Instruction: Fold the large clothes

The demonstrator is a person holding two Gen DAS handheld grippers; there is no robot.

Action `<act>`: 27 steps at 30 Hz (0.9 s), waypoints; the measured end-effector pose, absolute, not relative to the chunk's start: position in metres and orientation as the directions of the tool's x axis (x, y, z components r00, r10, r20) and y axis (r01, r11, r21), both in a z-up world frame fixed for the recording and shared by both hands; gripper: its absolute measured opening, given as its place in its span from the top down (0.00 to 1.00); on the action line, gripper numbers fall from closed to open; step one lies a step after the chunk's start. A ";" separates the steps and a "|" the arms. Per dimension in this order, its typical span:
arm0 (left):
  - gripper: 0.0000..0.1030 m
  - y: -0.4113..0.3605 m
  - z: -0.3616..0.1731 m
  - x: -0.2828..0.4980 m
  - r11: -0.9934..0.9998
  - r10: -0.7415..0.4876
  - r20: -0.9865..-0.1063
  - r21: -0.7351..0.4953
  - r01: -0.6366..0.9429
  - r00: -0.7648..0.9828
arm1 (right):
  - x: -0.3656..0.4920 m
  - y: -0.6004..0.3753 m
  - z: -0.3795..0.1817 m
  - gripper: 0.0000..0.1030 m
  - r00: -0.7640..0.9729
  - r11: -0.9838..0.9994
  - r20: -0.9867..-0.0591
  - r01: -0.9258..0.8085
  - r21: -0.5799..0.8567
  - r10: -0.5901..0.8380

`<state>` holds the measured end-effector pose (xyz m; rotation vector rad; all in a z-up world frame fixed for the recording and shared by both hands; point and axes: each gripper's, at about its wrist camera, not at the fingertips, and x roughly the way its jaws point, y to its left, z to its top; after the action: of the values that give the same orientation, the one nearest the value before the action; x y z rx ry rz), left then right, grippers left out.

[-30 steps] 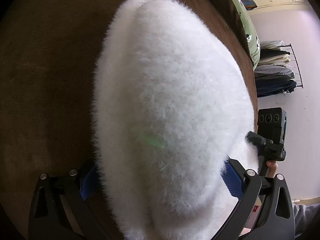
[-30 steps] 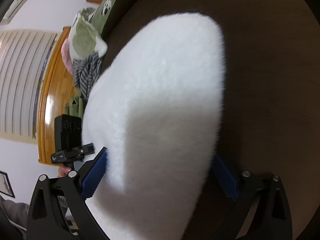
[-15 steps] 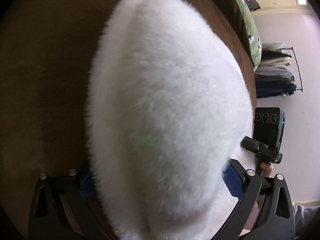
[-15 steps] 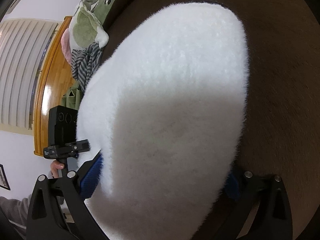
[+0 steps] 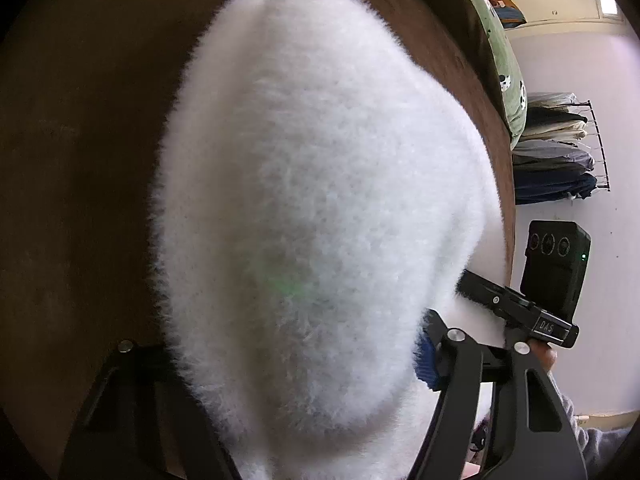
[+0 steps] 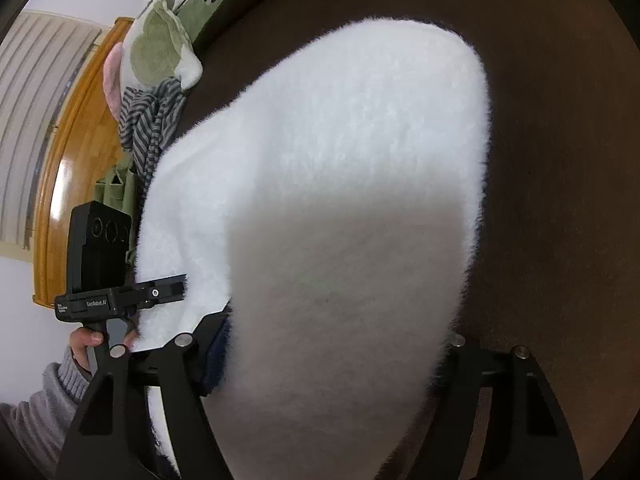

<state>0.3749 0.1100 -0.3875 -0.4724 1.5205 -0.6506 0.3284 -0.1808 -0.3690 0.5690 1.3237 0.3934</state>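
I see a fluffy white garment [image 5: 320,208] lying on the brown surface [image 5: 80,160]. My left gripper [image 5: 296,364] and right gripper [image 6: 340,352] have just been closing, their fingers now squeezing its near edge between them.

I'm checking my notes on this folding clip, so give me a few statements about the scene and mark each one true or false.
1. The garment being folded is white and fluffy. True: the fluffy white garment fills the middle of both wrist views.
2. It lies on a bright blue sheet. False: it lies on a dark brown surface.
3. Both tongs have the garment between their fingers. True: the left tongs and the right tongs have just been closing, with the fluffy fabric between them.
4. A striped grey cloth lies beyond the garment in the right wrist view. True: the striped cloth.
5. The rack by the wall is bare. False: the rack holds stacked clothes.
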 end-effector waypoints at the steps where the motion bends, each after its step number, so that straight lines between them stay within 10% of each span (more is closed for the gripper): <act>1: 0.35 0.110 -0.390 0.374 0.750 -0.651 -0.757 -0.653 0.100 -0.056 | 0.329 -0.182 -0.372 0.32 0.206 0.800 -0.790 0.051 0.598 0.577; 12: 0.28 0.105 -0.398 0.378 0.725 -0.684 -0.728 -0.685 0.074 -0.041 | 0.335 -0.184 -0.386 0.31 0.184 0.752 -0.753 0.091 0.653 0.632; 27: 0.56 0.102 -0.349 0.355 0.830 -0.547 -0.831 -0.525 0.186 0.097 | 0.315 -0.166 -0.332 0.50 0.333 0.819 -0.787 0.067 0.570 0.520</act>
<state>0.3551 0.1015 -0.3493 -0.3203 1.3729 -0.5563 0.3148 -0.1660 -0.3323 0.5692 1.2102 0.3173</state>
